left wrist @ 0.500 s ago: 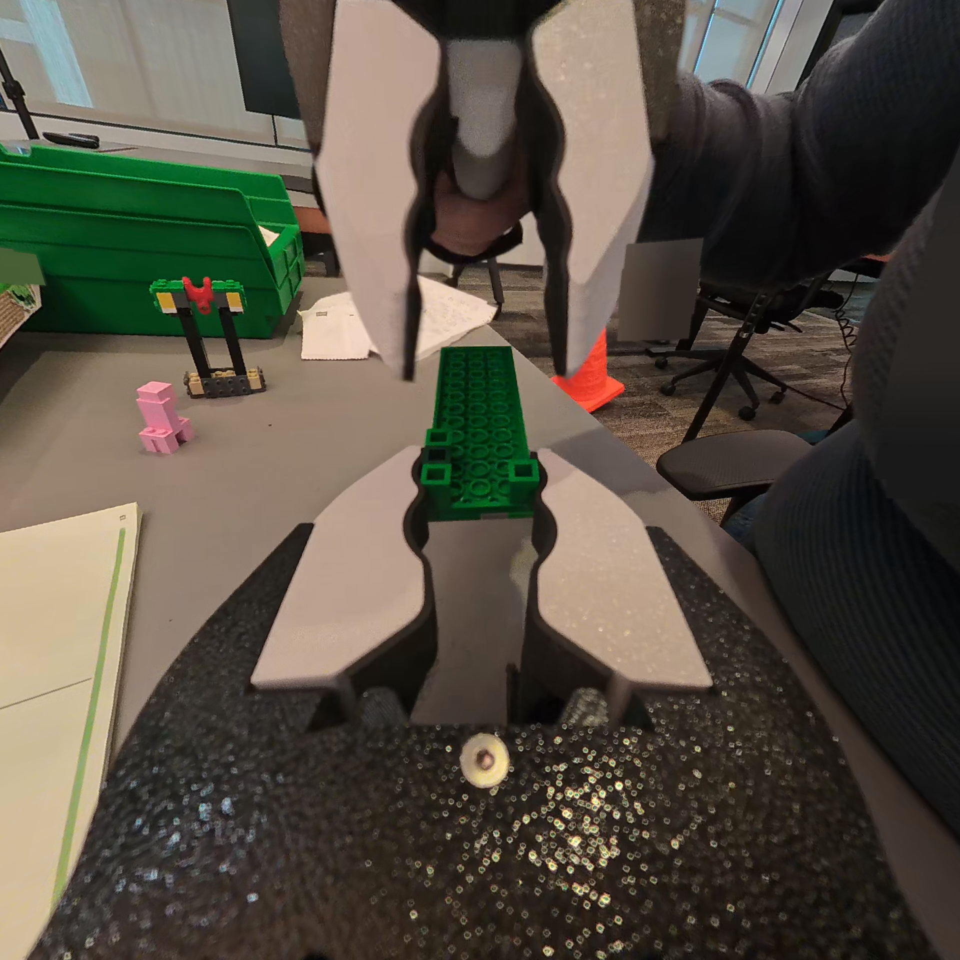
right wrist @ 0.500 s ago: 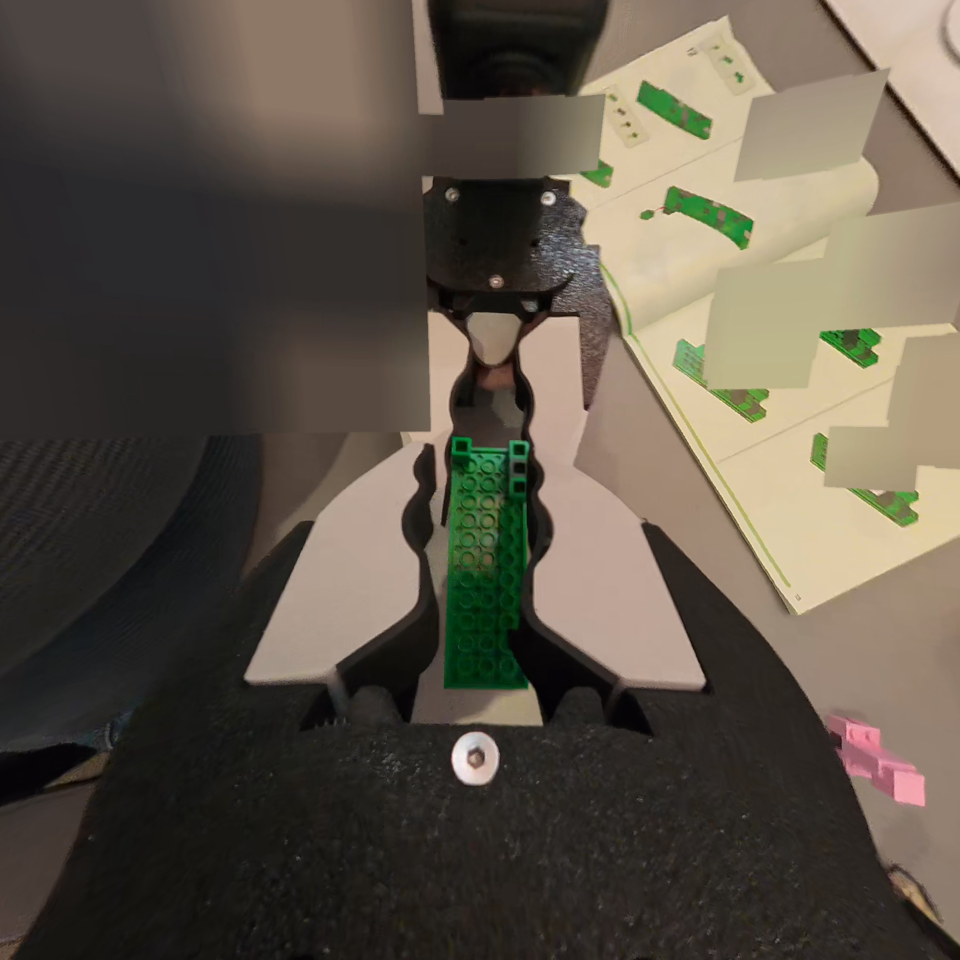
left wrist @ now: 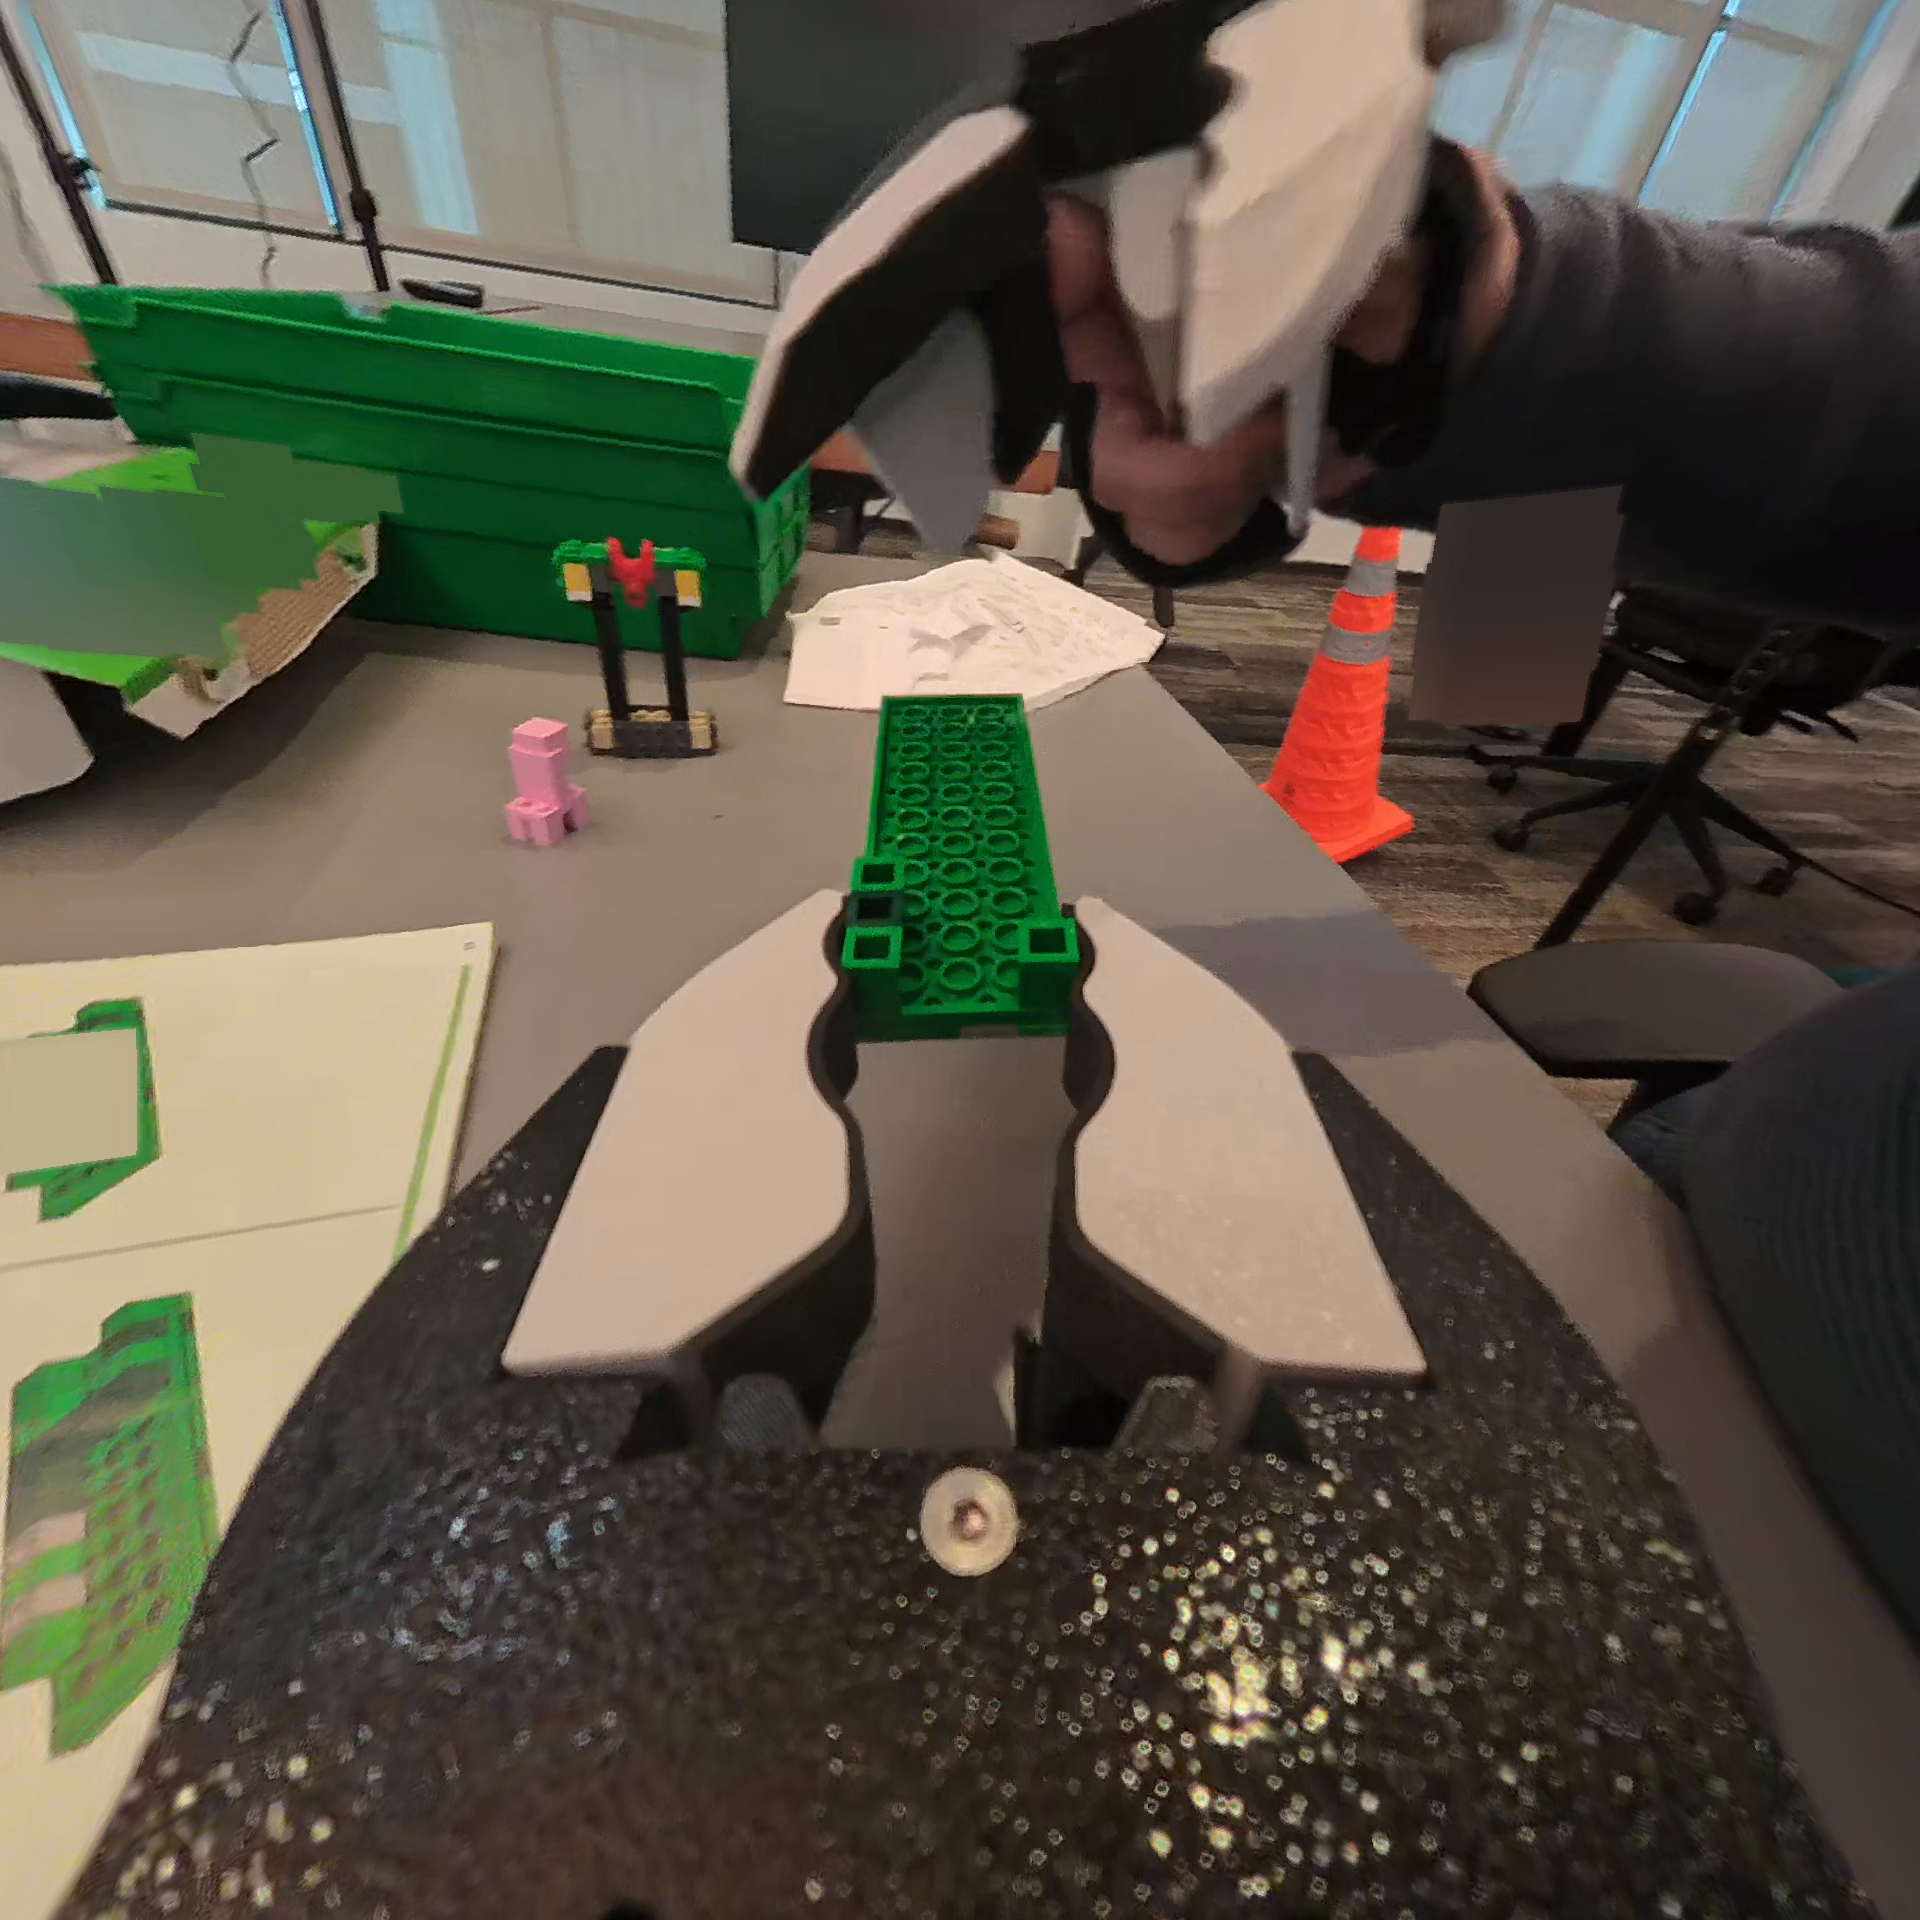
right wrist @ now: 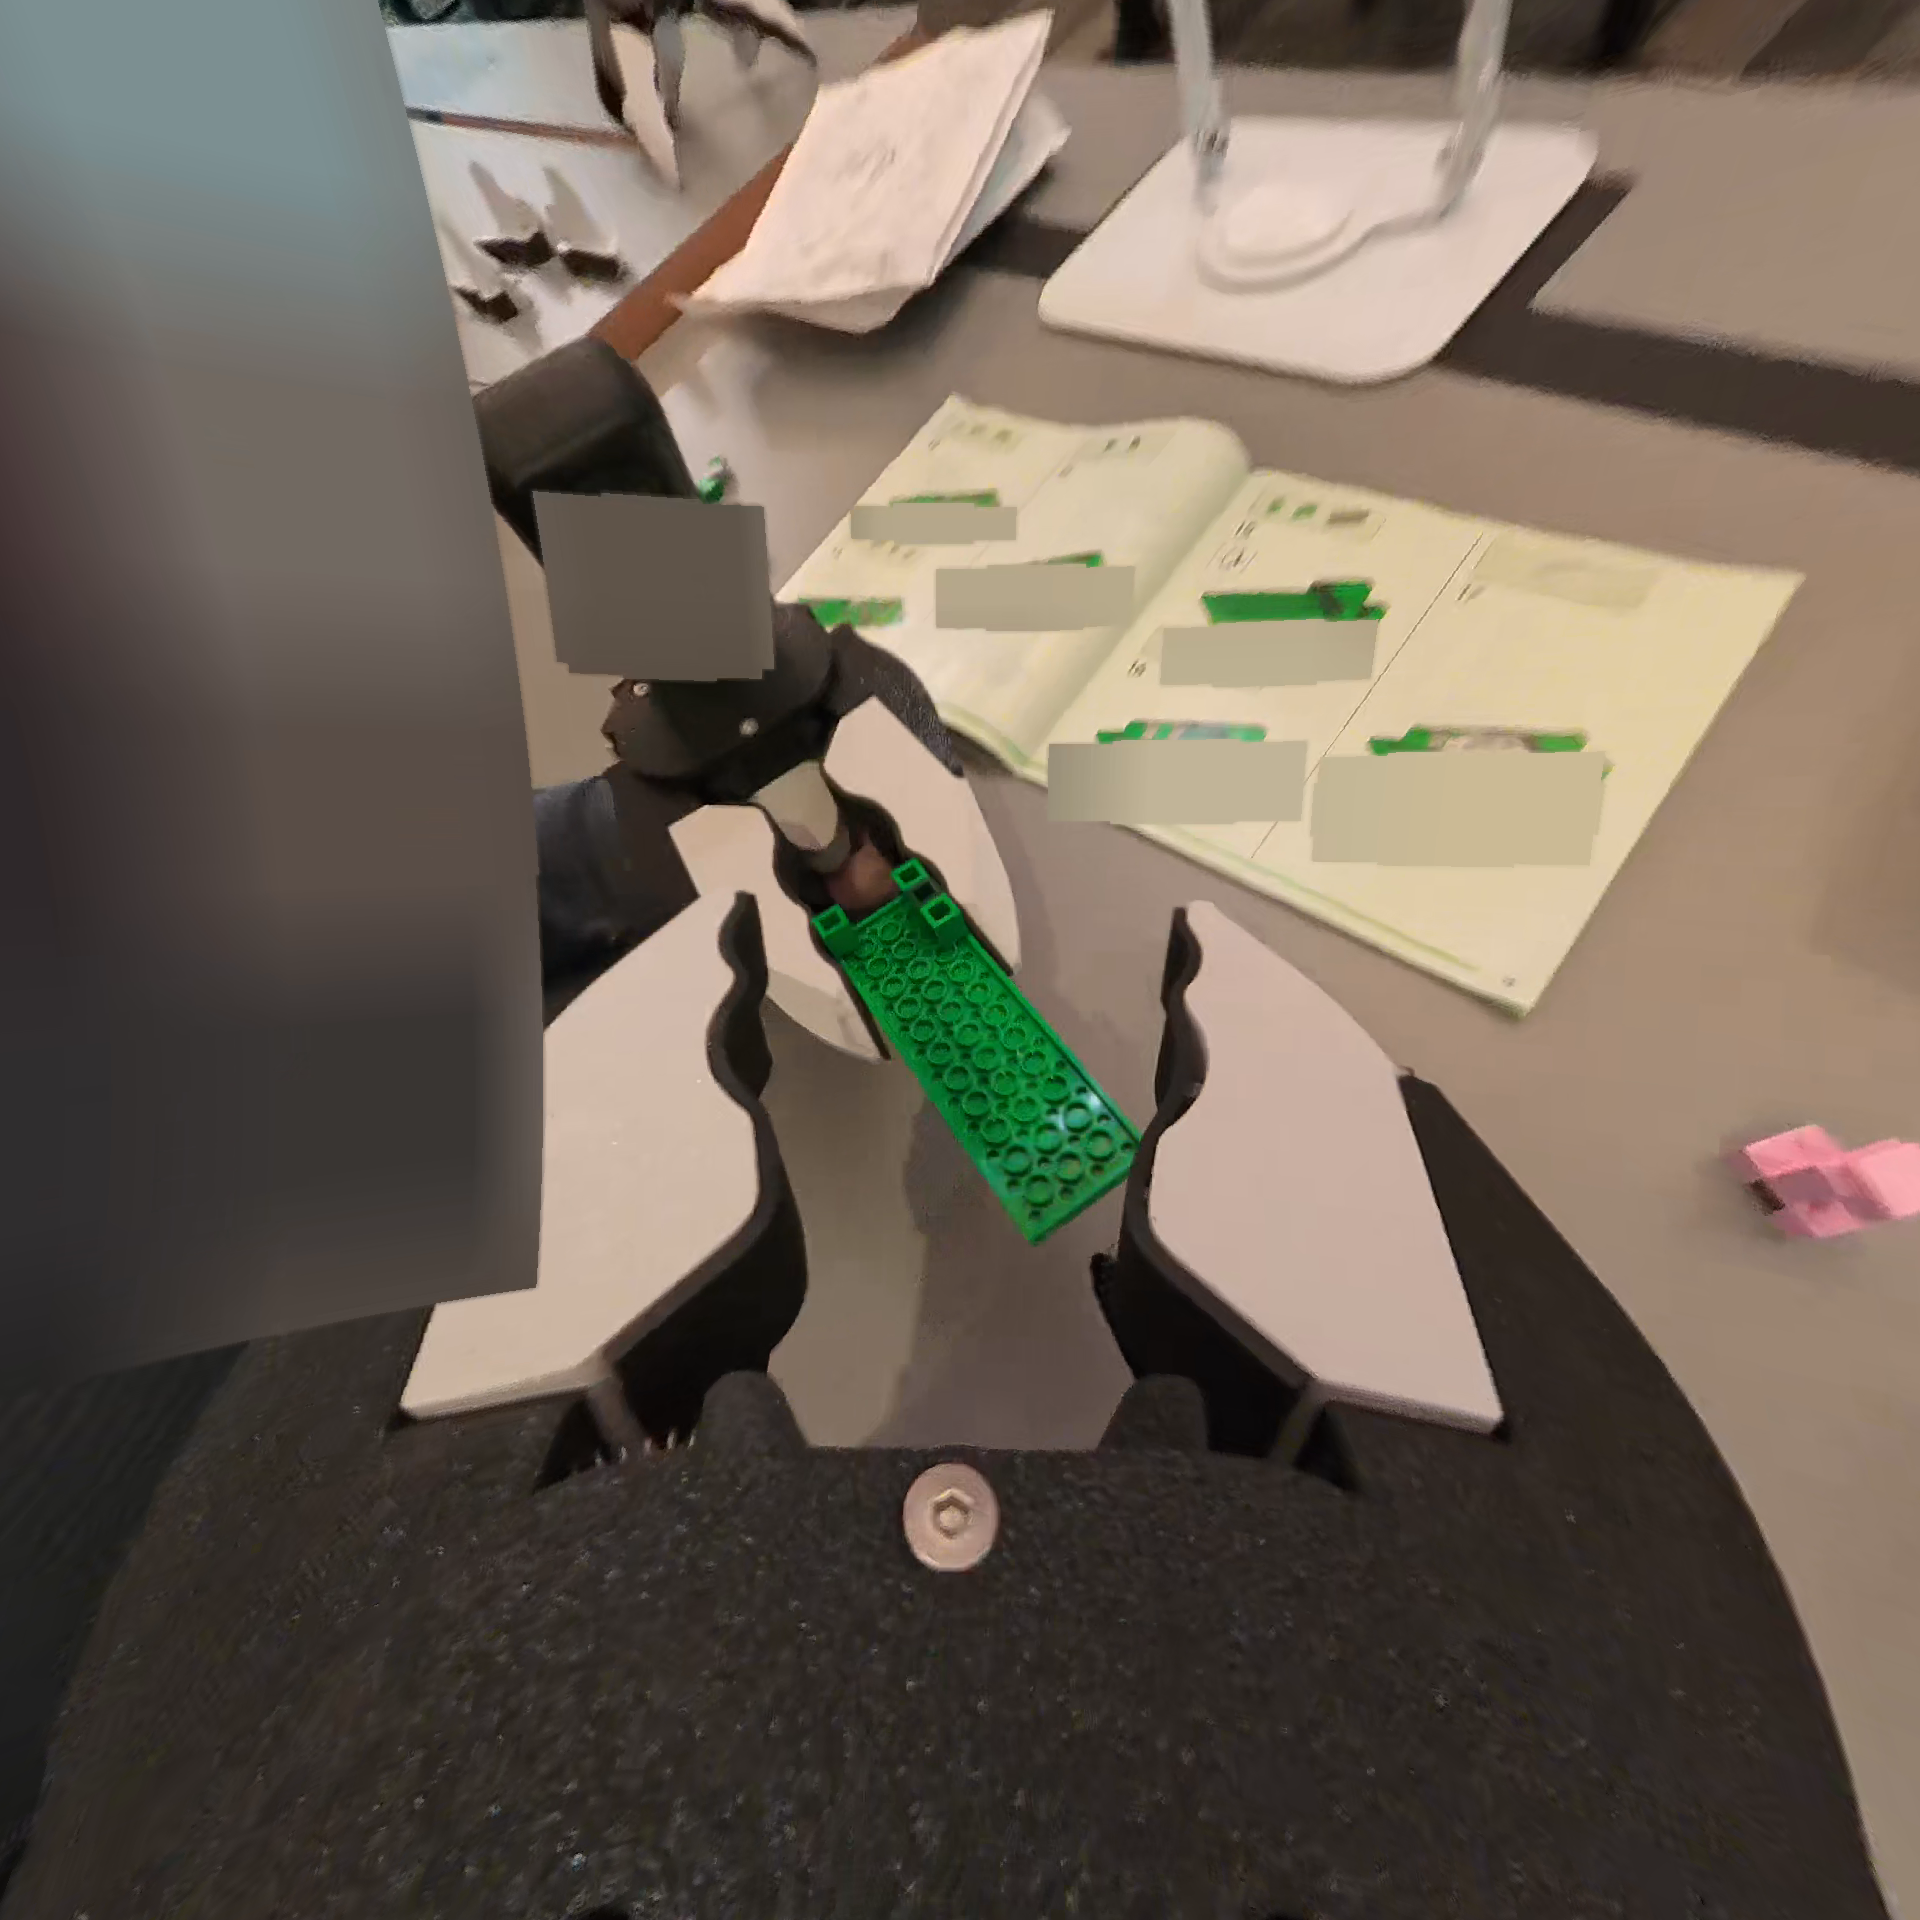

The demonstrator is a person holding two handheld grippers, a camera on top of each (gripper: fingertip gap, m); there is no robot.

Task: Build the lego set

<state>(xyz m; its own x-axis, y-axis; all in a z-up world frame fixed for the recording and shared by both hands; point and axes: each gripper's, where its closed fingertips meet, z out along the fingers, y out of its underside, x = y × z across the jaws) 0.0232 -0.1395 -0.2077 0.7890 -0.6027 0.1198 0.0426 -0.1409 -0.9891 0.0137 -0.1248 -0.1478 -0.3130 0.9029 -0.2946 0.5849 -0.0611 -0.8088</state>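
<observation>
Between the left gripper's (left wrist: pixel 961 966) jaws, the green plate (left wrist: pixel 951 831) points lengthwise away.

On the table (left wrist: pixel 343 862), the figure (left wrist: pixel 540 784) stands left of the plate (left wrist: pixel 961 842), booklet (left wrist: pixel 239 1091) nearer left.

A rough, speckled black plastic that glints is seen on the body of the left hand-held gripper (left wrist: pixel 961 966), with matt pale grey fingers (left wrist: pixel 717 1132) and a bright metal screw (left wrist: pixel 968 1522) set behind them. Held between those fingertips, the green plate (left wrist: pixel 961 862) is seen as glossy studded plastic, and the surface (left wrist: pixel 343 831) beneath it as smooth, matt grey. Left of the left hand-held gripper a matt paper booklet (left wrist: pixel 260 1081) is shown, ahead of it a smooth plastic pink figure (left wrist: pixel 540 779) and crumpled white paper (left wrist: pixel 966 634), and to its right a ribbed knitted sleeve (left wrist: pixel 1704 343).
</observation>
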